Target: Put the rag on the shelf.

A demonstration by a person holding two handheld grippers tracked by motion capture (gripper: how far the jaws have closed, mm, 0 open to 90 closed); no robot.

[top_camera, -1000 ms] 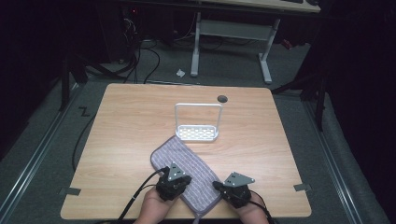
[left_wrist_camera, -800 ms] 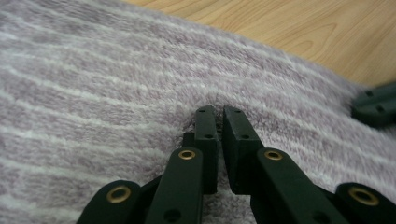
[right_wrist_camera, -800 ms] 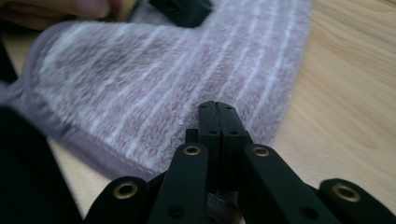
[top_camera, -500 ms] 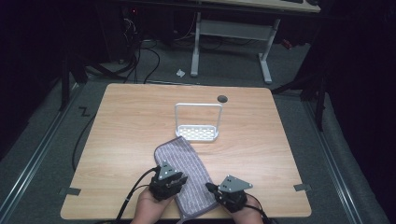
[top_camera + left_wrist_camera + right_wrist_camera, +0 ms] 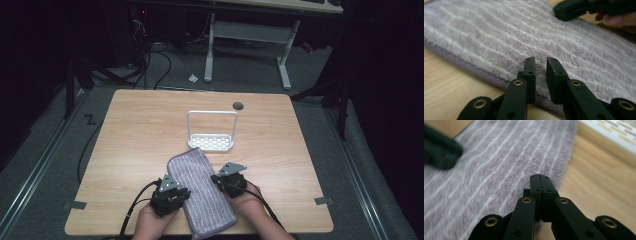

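Note:
A folded purple-grey striped towel [image 5: 200,192] lies lengthwise on the near part of the wooden table [image 5: 140,130]. My left gripper [image 5: 181,194] sits at the towel's left edge. In the left gripper view its jaws [image 5: 541,60] rest on the towel [image 5: 499,35] just inside the hem. They have just been closing and stand a narrow gap apart, with only pile showing in the gap. My right gripper [image 5: 218,180] is at the towel's right edge. Its jaws [image 5: 540,177] are pressed together over the towel [image 5: 494,170], with nothing visible between them.
A white wire rack [image 5: 211,132] with a perforated base stands just beyond the towel's far end, and its base [image 5: 609,135] is in the right gripper view. A cable hole [image 5: 238,106] sits near the table's far edge. Cables trail off the near edge.
The towel's near end has swung left, so it now lies more lengthwise. My right gripper moved left and away from me along its right edge. The left gripper shifted slightly left.

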